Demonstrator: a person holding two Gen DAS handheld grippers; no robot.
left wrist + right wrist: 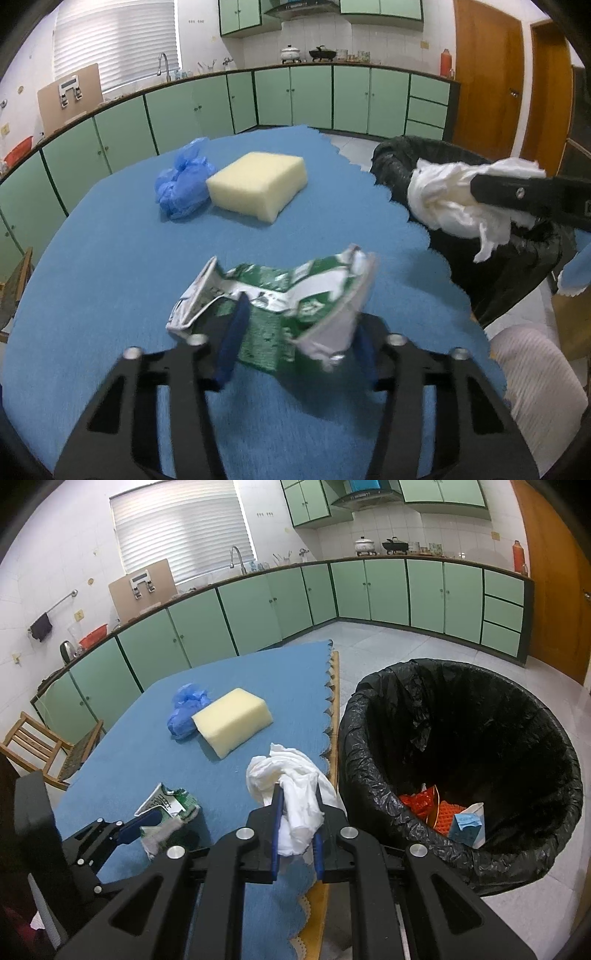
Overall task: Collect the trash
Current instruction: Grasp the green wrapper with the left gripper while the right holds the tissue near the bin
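Down on the blue cloth, a crushed green-and-white carton (280,295) lay near the front edge of the bench (110,258), and the left gripper (295,350) had it between its blue pads, which pressed on both sides of the crumpled card; its image was slightly blurred. From the right wrist view the same carton (168,805) showed at the lower left with the left gripper (155,821) clamped around it. The right gripper (297,834) was closed tight on a wad of white tissue (291,786), the paper bunching out above and below the pads; it was held above the right edge of the bench, just beside the rim of the bin. In the left wrist view that tissue (450,195) hung in front of the bin with the right gripper (480,190) reaching in from the right. The bin (461,709) stood on the tiled floor beside the bench, lined with a black bag, and inside it lay a red wrapper (419,801), a piece of orange mesh (447,814) and a small white-and-blue carton (469,825). Farther back on the cloth sat a yellow sponge block (258,184), and touching its left side was a bunched blue plastic bag (183,181). Both were well apart from the crushed carton. A wooden chair (48,746) stood to the left of the bench, and green cabinets (314,99) ran along the walls behind, with a tap (162,62) under the window blind and pots (306,53) on the far worktop.
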